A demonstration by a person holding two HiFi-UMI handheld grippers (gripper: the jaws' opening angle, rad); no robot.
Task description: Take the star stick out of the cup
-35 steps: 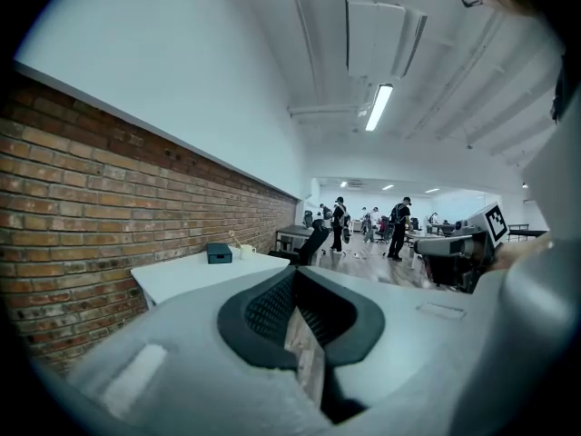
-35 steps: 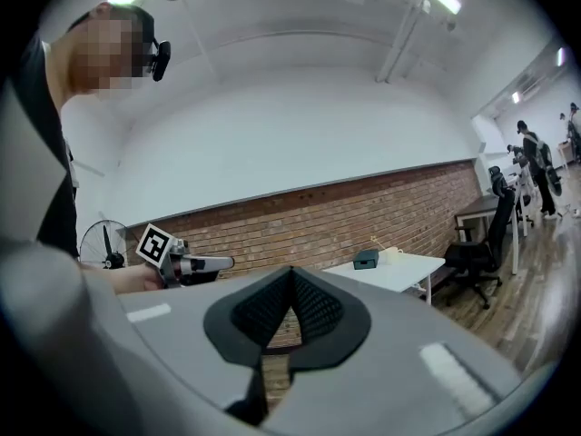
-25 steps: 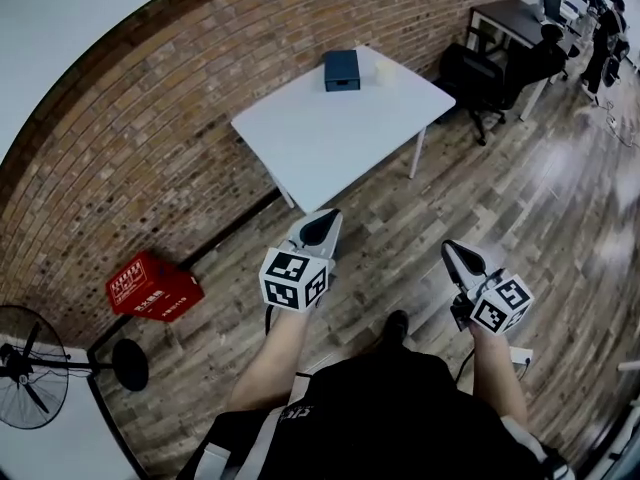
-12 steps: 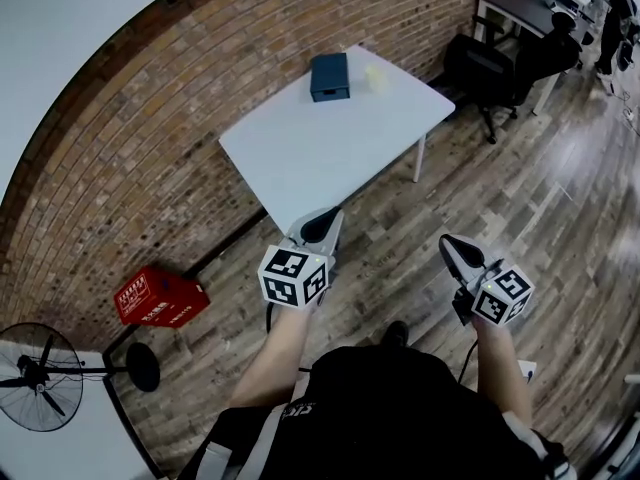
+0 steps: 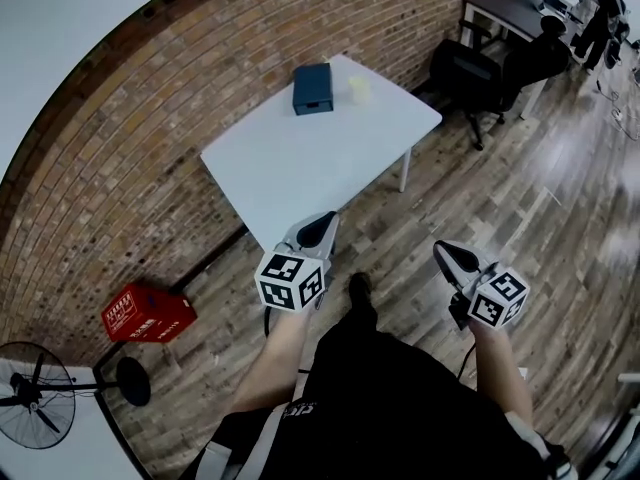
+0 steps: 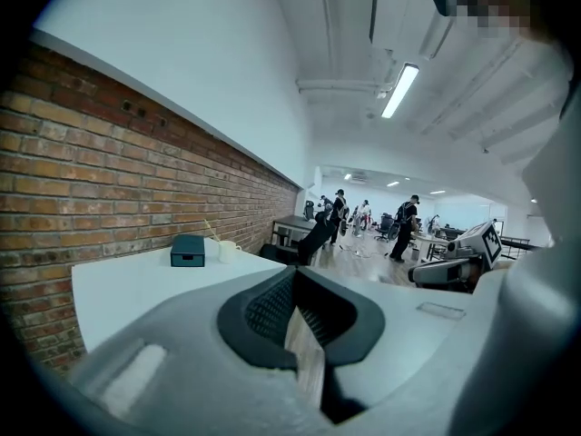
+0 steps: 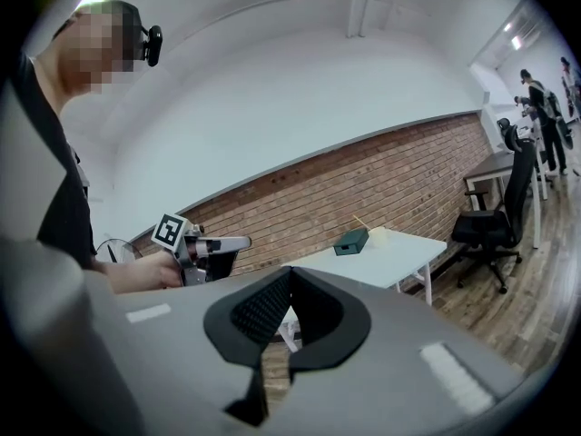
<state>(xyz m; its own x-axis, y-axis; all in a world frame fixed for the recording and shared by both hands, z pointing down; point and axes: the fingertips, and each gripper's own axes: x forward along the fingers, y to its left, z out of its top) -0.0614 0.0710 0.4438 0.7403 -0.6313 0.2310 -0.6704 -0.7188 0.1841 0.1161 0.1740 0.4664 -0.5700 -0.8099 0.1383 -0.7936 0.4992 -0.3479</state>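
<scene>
both grippers are closed tight and hold nothing: the left gripper [image 5: 322,226] and the right gripper [image 5: 450,258] hang over the floor [image 5: 470,198], well apart from the table [image 5: 290,168]. the cup [image 5: 359,88] stands near the table's far side, just beside a dark box [image 5: 312,88]. the thin stick [image 6: 210,228] leans out of the cup, its star too small to make out. the likely trouble lies in the reach. the cup looks light, so a jaw that nudges its rim, or a pull along the slant rather than straight up, could tip it or drag it. the box crowds one side of the approach. a stick this thin could also slip through pads that close off-centre.
</scene>
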